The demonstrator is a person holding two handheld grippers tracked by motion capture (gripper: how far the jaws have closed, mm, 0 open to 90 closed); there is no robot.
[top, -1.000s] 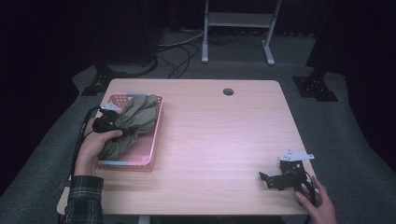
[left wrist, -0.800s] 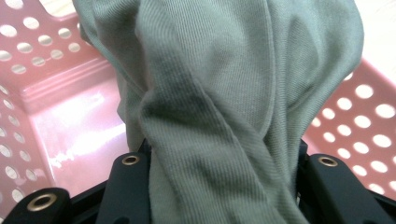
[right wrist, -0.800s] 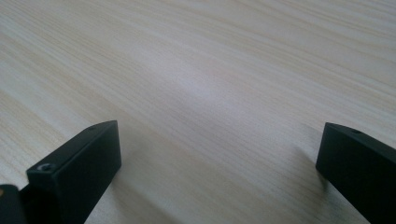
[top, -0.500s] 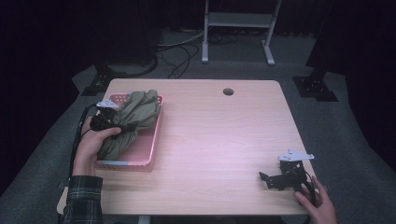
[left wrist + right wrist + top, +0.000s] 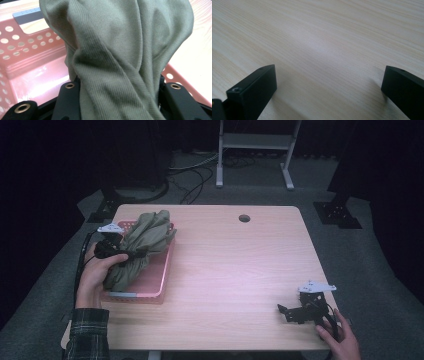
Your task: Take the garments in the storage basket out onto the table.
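While the left gripper point(image 5: 131, 254) sits over the pink basket point(image 5: 159, 276) at the left side of the surface point(image 5: 235, 270), its jaws are clamped on a bunched olive-green garment point(image 5: 142, 242). In the left gripper view the ribbed cloth point(image 5: 120, 55) fills the gap between the two black jaws, pressed by them on both sides, and twists into a thick fold rising away from the camera. Behind the cloth, that view shows the basket's perforated pink wall point(image 5: 22, 47) and its smooth floor, with a grey strip on the far rim.

From the high view the garment lies as a long crumpled bundle running diagonally across the basket, its upper end reaching past the far right corner and its lower end near the person's left hand point(image 5: 97, 275), which holds the gripper's body. A plaid sleeve point(image 5: 90, 332) shows at the bottom edge. The basket stands flat on the pale wood, its long side roughly parallel to the surface's left edge.

Well apart from all this, the right gripper point(image 5: 286, 312) rests near the front right corner of the surface, held by the right hand point(image 5: 340, 340). Its jaws are spread wide in the right gripper view point(image 5: 327, 100), with nothing but bare wood grain between them.
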